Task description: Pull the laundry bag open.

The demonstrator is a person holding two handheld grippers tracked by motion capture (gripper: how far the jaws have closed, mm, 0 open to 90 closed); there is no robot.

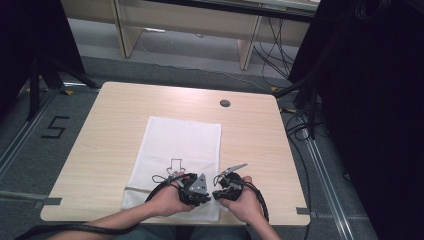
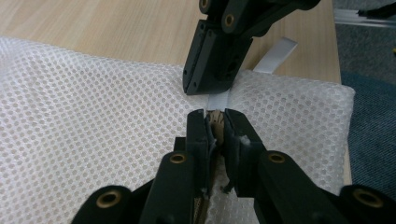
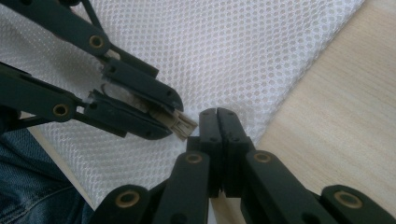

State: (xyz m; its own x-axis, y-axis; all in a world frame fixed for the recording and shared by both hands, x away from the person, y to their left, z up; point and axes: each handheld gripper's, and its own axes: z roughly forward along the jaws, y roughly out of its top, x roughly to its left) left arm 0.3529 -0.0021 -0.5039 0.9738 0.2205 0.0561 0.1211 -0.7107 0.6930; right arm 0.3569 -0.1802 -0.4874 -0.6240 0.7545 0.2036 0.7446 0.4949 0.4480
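Down at the near edge of the pale wooden table, a white mesh fabric bag lies flat, running from the table's middle toward the person. Both hands work close together over its near right corner. The left gripper has its black jaws nearly together, pinching a small tan ribbed piece at the bag's edge, with a tuft of white mesh caught beside it. The right gripper sits just beside it, tips almost touching the left one, its jaws pressed fully together with nothing visible between them. A white strip runs from beneath the right gripper toward the table's edge. Farther off, a round dark grommet sits in the tabletop, well apart from the bag. Blue denim shows below the table edge.
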